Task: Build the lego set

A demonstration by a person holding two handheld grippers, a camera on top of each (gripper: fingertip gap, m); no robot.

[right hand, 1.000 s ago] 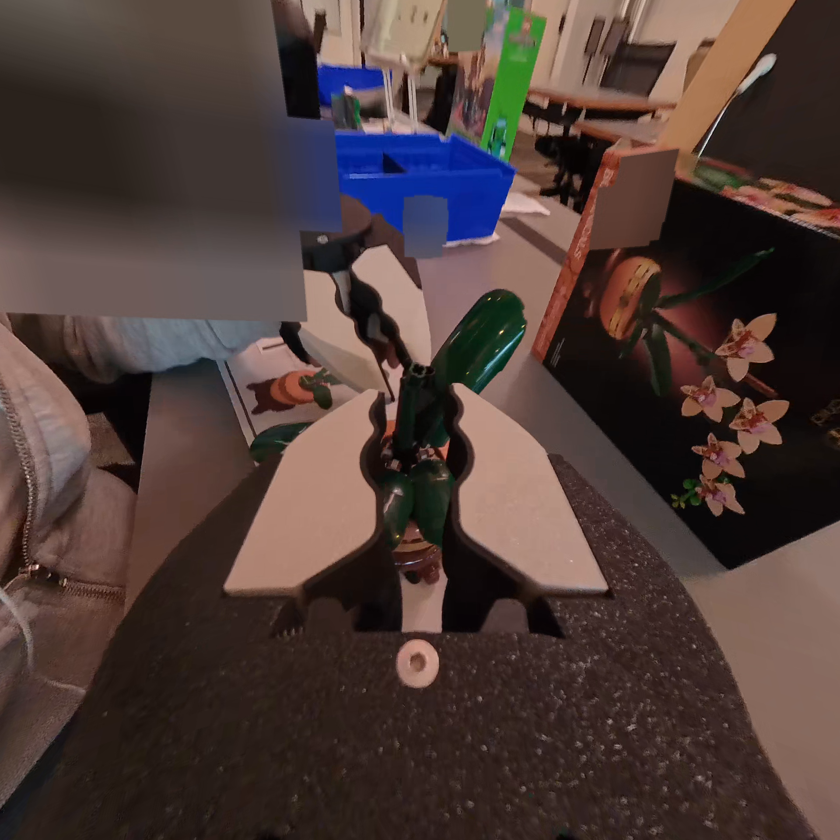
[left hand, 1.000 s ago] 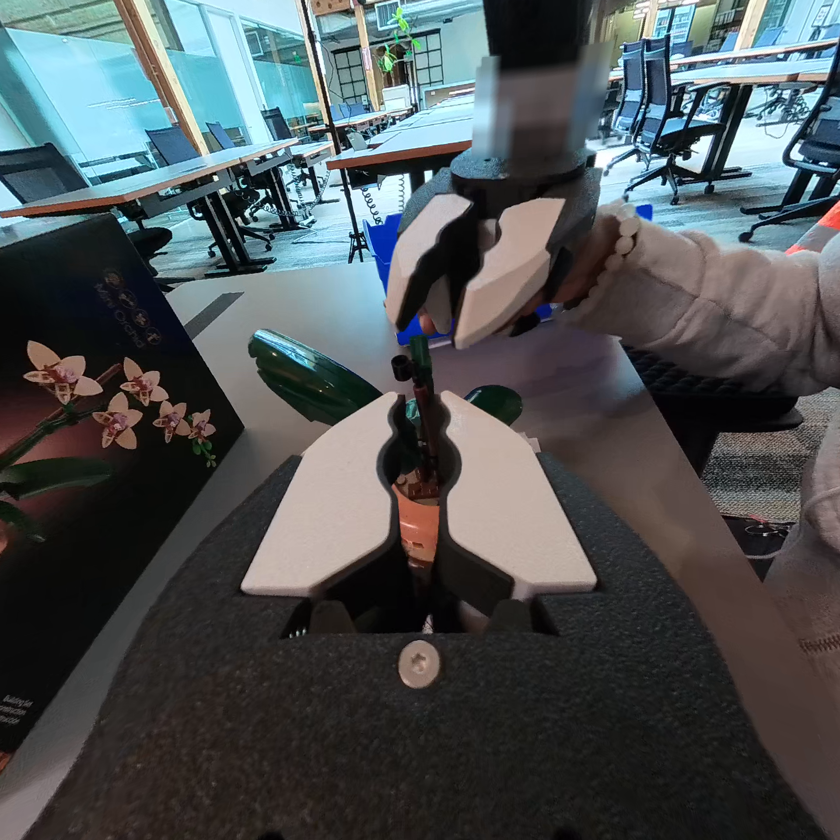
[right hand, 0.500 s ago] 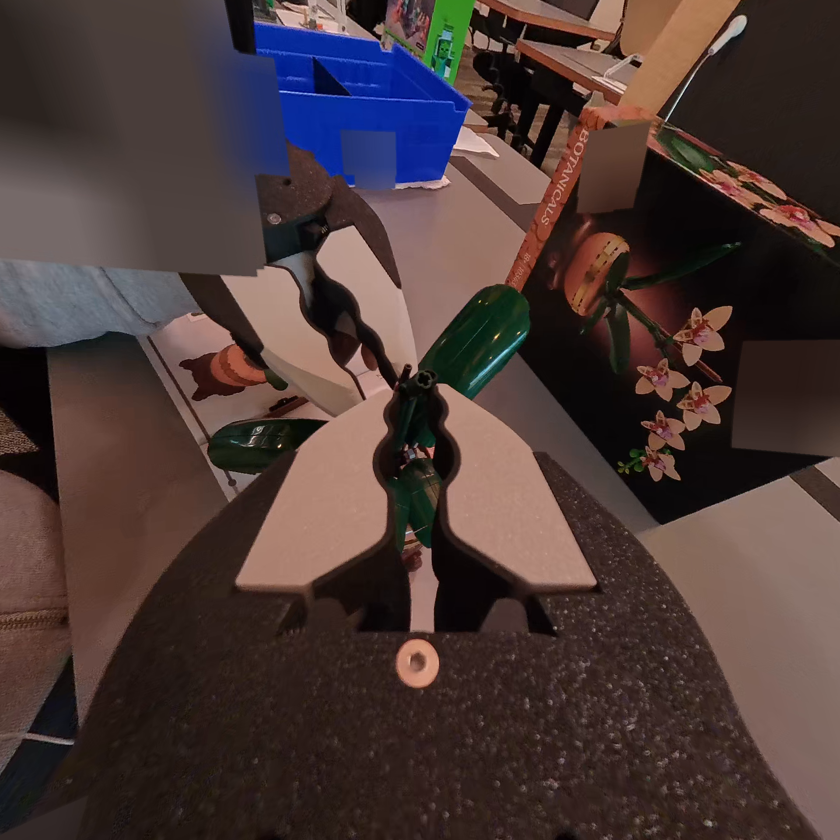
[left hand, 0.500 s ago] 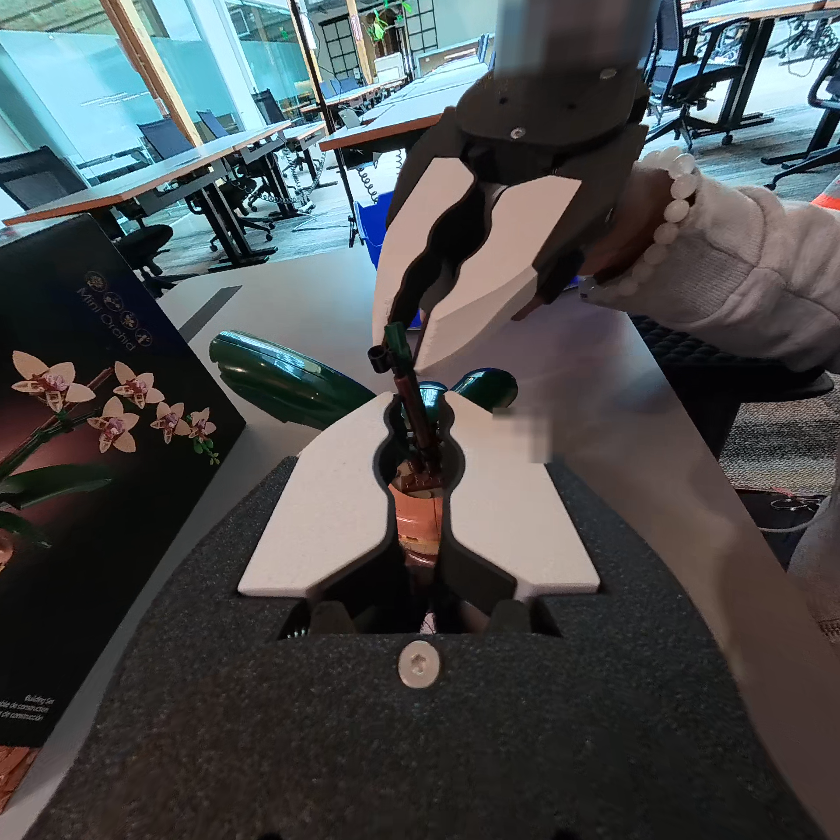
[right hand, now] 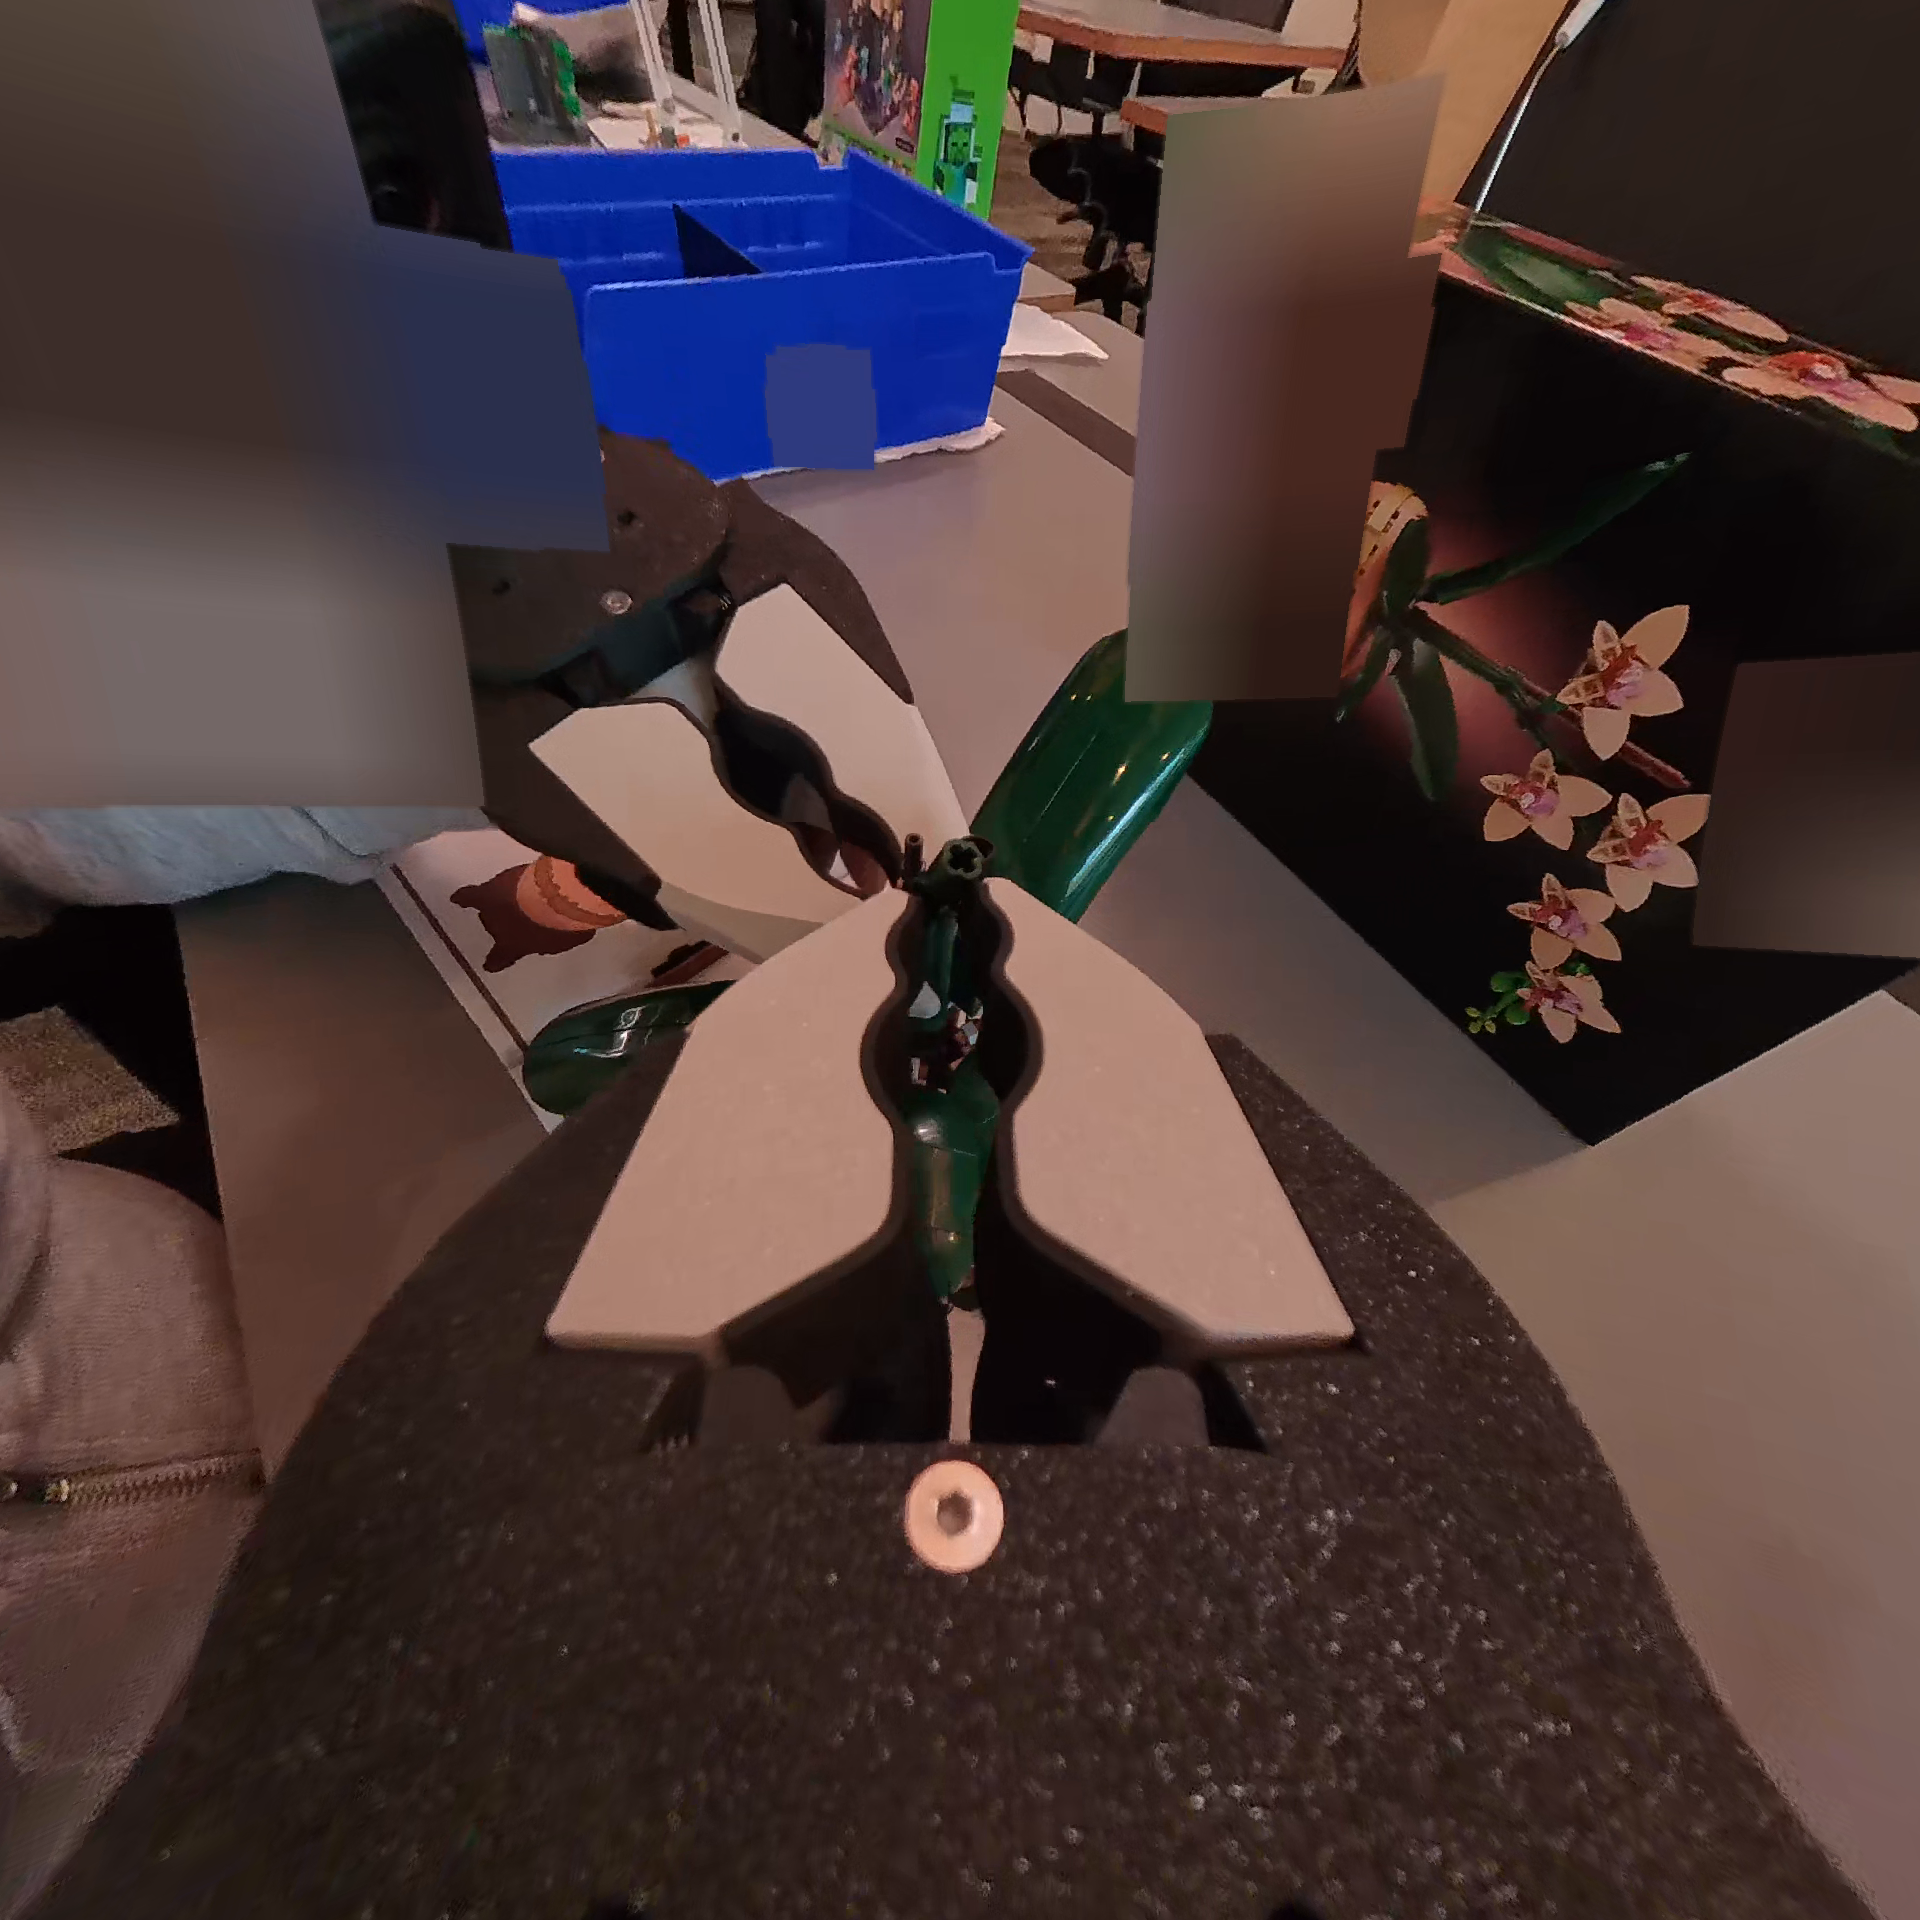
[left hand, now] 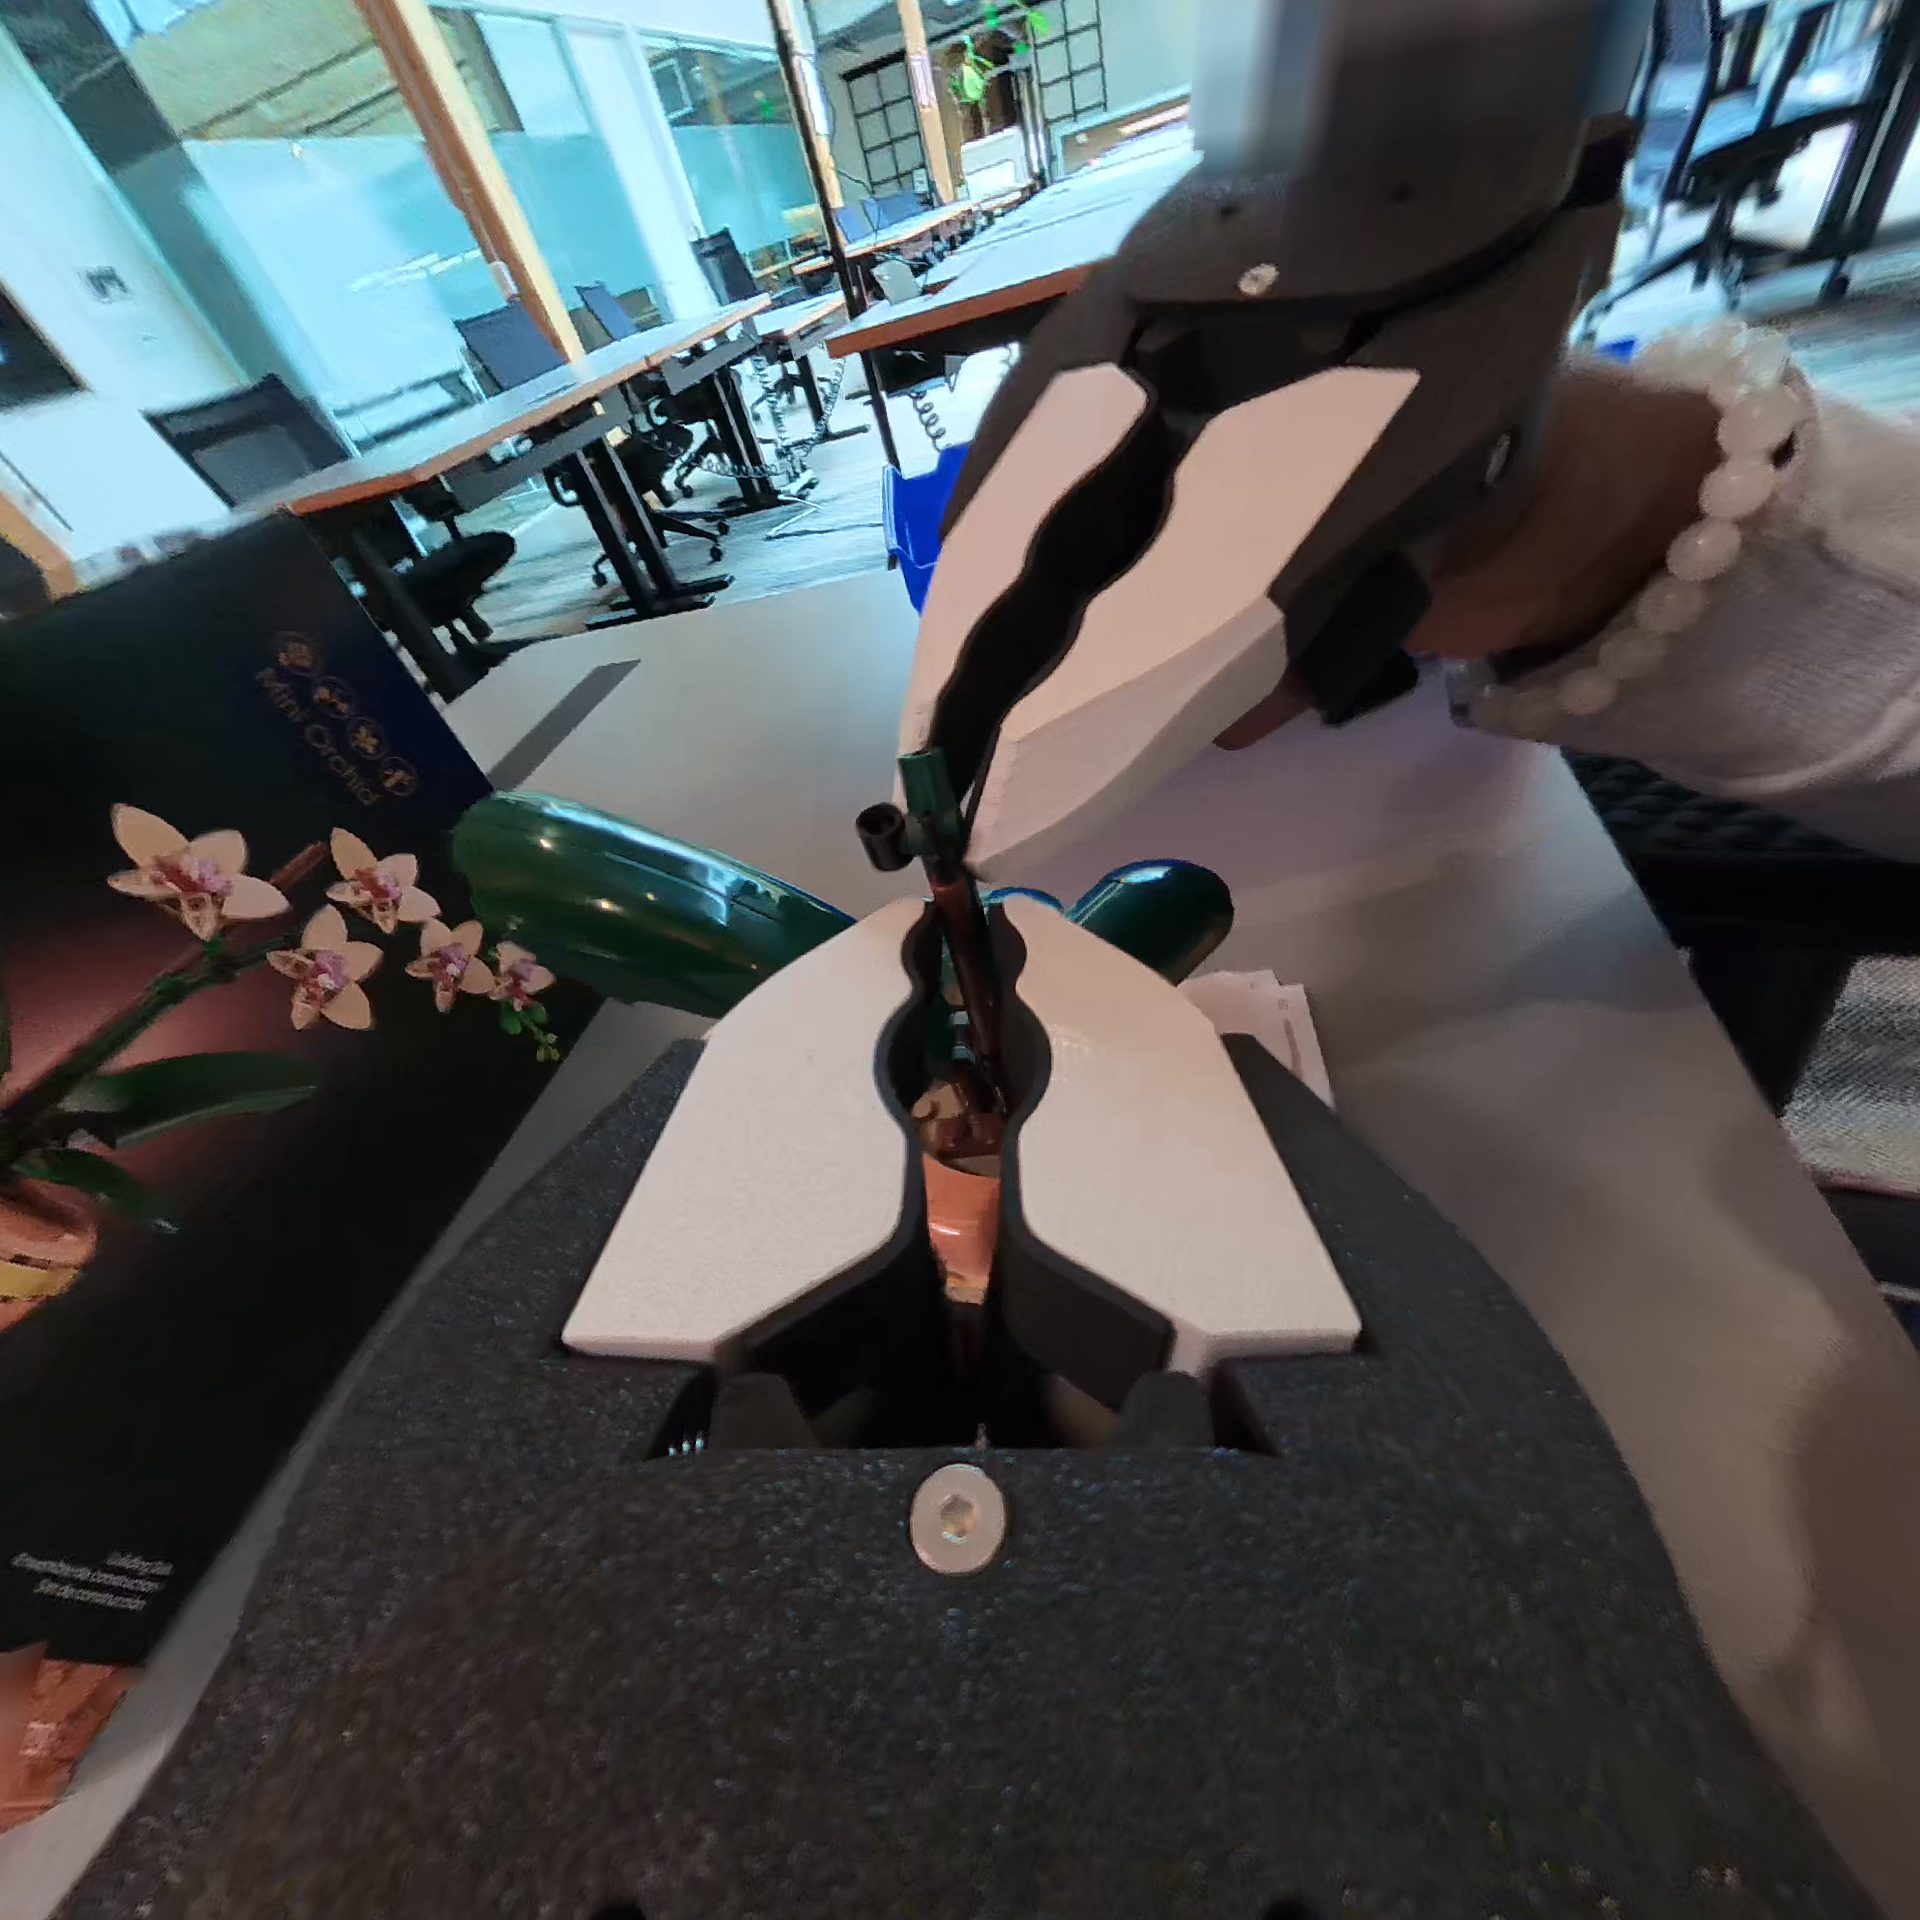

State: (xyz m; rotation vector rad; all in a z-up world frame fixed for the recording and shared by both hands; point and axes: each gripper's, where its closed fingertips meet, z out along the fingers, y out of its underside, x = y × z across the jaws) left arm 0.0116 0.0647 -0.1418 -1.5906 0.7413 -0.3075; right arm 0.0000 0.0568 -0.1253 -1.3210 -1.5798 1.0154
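My left gripper (left hand: 961, 920) is shut on the terracotta pot (left hand: 961, 1195) of the lego orchid and holds it upright. A thin brown stem (left hand: 961, 987) rises from the pot between the fingertips. My right gripper (right hand: 951, 899) is shut on the dark green stem piece (right hand: 961, 868) at the top of that stem. In the left wrist view it (left hand: 940, 821) comes down from the upper right onto the green piece (left hand: 925, 790). Dark green leaves (left hand: 634, 914) (right hand: 1091, 790) spread out from the plant. In the right wrist view the left gripper (right hand: 873, 883) reaches in from the upper left.
The dark set box (left hand: 208, 987) (right hand: 1558, 831) with orchid pictures stands close beside the plant. An instruction booklet (right hand: 520, 914) lies on the grey table (left hand: 727, 727). A blue bin (right hand: 790, 343) stands at the table's far side. A person's white sleeve (left hand: 1818, 644) is at the right.
The right gripper has tilted and come in closer over the left gripper, staying at the top of the stem. The left gripper keeps hold of the pot.
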